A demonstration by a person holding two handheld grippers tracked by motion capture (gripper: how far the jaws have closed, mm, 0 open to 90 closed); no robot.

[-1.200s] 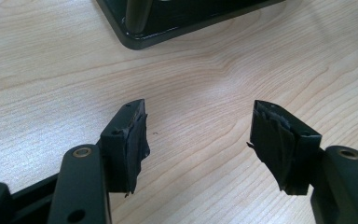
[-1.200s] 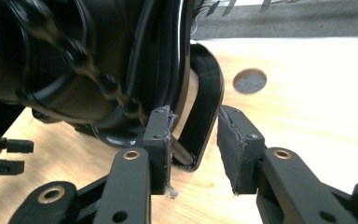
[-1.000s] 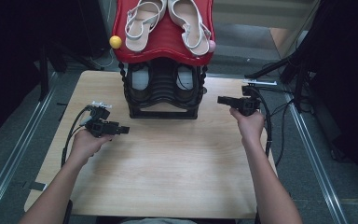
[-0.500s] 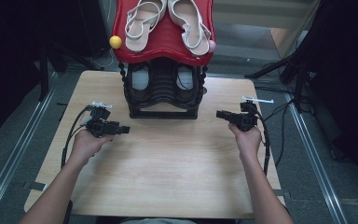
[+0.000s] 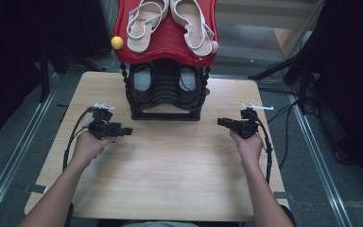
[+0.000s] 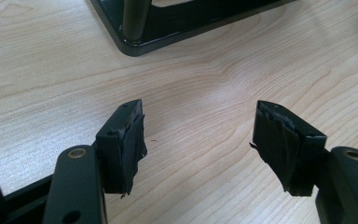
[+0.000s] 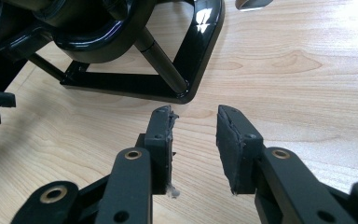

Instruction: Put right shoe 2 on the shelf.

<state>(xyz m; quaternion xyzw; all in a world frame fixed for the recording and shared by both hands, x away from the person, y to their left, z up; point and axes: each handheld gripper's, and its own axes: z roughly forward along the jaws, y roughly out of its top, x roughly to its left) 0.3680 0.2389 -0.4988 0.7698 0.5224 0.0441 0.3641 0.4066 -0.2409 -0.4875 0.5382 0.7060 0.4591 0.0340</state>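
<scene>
Facing: the black shoe rack (image 5: 165, 97), the thing both my grippers point toward, standing at the far middle of the table (image 5: 170, 179).
Rack look: glossy black tubing on a rectangular base frame; its lower tier holds a dark pair of shoes (image 5: 163, 78), its top is a red curved shelf (image 5: 168, 42).
Rack base up close: a rounded, shiny corner with a slanted post rising from it, seen in the right gripper view (image 7: 186, 70); the same frame's corner shows in the left gripper view (image 6: 135, 37).
On the red shelf: two pale strappy sandals (image 5: 170, 21), side by side, soles up-table.
Beside the shelf: a yellow ball (image 5: 117, 42) at its left edge, a pink one (image 5: 214, 46) at its right edge.
My left gripper (image 5: 123, 131): near the rack's front left corner, jaws wide apart and just opened a little more, nothing between the taped pads (image 6: 130, 140).
My right gripper (image 5: 222, 122): near the rack's front right corner, jaws parted to a moderate gap, holding nothing; pads (image 7: 235, 144) are flat black rubber.
Table: pale wood grain, smooth, rectangular, under the rack and both hands.
</scene>
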